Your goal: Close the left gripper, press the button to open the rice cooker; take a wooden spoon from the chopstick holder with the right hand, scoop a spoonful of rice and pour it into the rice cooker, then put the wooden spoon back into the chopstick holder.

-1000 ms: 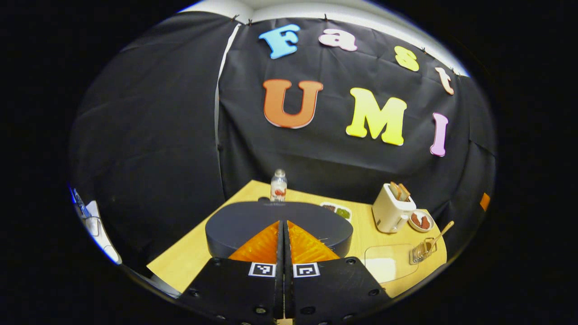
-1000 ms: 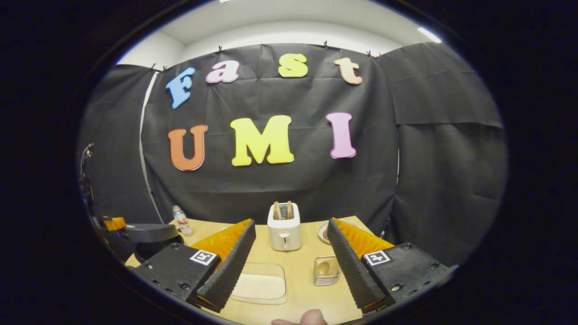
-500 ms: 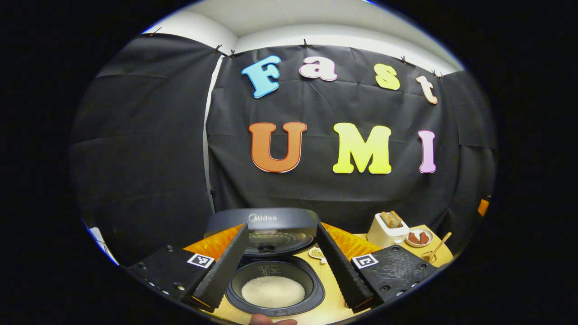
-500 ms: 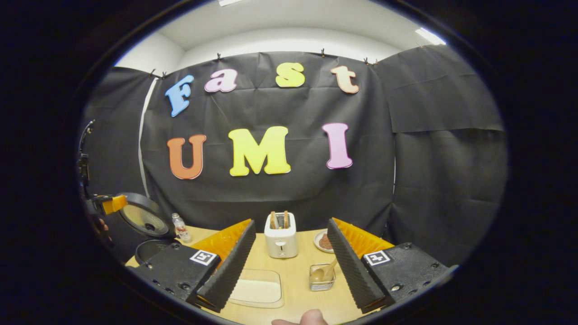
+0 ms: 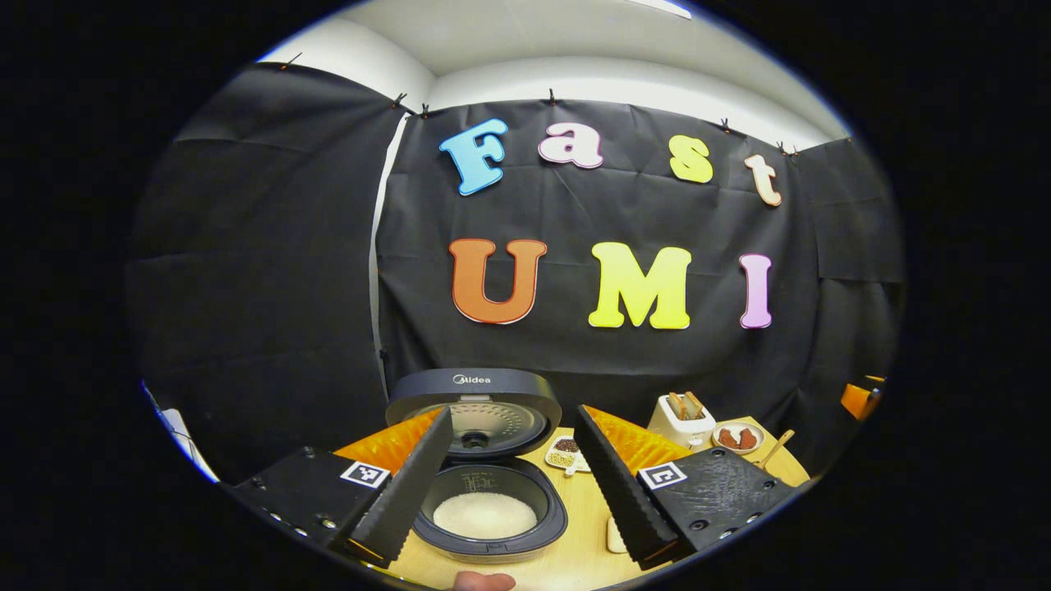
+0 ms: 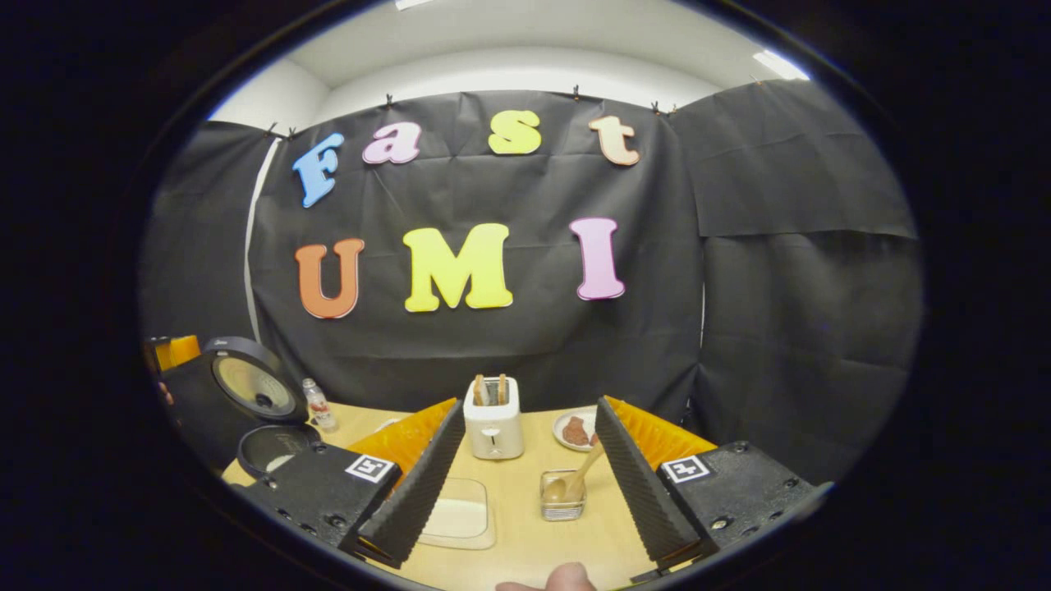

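The rice cooker [image 5: 484, 484] is open, its lid up, with white rice in the pot right between the fingers of the left gripper [image 5: 509, 484], which is wide open and holds nothing. So the button job looks done. The right gripper [image 6: 525, 484] is wide open and empty too. The wooden spoon [image 6: 575, 480] sits in the chopstick holder [image 6: 562, 501] just ahead, between its fingers. Grabbing, scooping, pouring and putting back are left.

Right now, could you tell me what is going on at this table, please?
A person is working with two handheld grippers. The rice cooker stands open, lid up, with white rice in its pot. The left gripper hangs open in front of it, holding nothing. The right gripper is open too, facing the chopstick holder, where the wooden spoon sits untouched. No rice has been scooped yet.
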The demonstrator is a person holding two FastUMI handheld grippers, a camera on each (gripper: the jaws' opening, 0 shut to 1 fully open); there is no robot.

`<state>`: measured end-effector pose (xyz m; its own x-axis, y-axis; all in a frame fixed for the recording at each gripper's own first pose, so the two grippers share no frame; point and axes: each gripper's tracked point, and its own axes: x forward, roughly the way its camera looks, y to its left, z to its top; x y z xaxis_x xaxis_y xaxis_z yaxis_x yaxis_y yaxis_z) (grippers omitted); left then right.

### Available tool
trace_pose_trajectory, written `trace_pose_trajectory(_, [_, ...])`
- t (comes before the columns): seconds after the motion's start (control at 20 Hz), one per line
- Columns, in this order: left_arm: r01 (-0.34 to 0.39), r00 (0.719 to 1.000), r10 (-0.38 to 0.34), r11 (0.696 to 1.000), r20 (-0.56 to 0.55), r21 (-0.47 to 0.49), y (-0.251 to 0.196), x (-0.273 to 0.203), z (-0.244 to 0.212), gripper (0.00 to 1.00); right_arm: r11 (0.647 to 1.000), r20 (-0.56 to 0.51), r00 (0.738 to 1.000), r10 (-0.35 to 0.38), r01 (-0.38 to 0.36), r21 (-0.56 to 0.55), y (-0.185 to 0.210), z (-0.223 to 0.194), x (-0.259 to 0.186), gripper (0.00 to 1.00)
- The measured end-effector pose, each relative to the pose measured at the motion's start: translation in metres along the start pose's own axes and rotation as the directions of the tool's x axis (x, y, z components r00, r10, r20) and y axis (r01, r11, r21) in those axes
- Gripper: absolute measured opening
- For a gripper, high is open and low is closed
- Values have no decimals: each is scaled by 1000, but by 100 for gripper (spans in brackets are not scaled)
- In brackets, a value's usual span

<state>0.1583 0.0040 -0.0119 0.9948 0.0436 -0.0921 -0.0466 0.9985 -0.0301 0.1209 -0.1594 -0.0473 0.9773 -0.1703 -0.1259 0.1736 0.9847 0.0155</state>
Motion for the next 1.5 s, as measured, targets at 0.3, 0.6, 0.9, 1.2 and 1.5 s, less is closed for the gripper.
trace_pose_trajectory(0.3, [15,999,-15,1000,-51,-6,-18,-16,-26,95,1000,-68,998,-13,14,15,-39,-34,18,100])
trace_pose_trajectory(0.6, [7,999,-7,1000,-51,-2,-28,-5,-21,95,997,-165,986,25,-13,74,-54,-85,80,100])
trace_pose_trajectory(0.9, [-29,998,30,1000,-57,10,-39,24,-23,95,996,-273,961,36,-13,83,-75,-148,157,100])
trace_pose_trajectory(1.2, [-61,994,65,997,-88,49,-54,50,-26,95,992,-366,929,52,-5,127,-88,-209,219,89])
trace_pose_trajectory(1.5, [-44,992,52,996,-115,78,-69,58,-32,95,979,-405,909,97,-14,204,-83,-236,248,74])
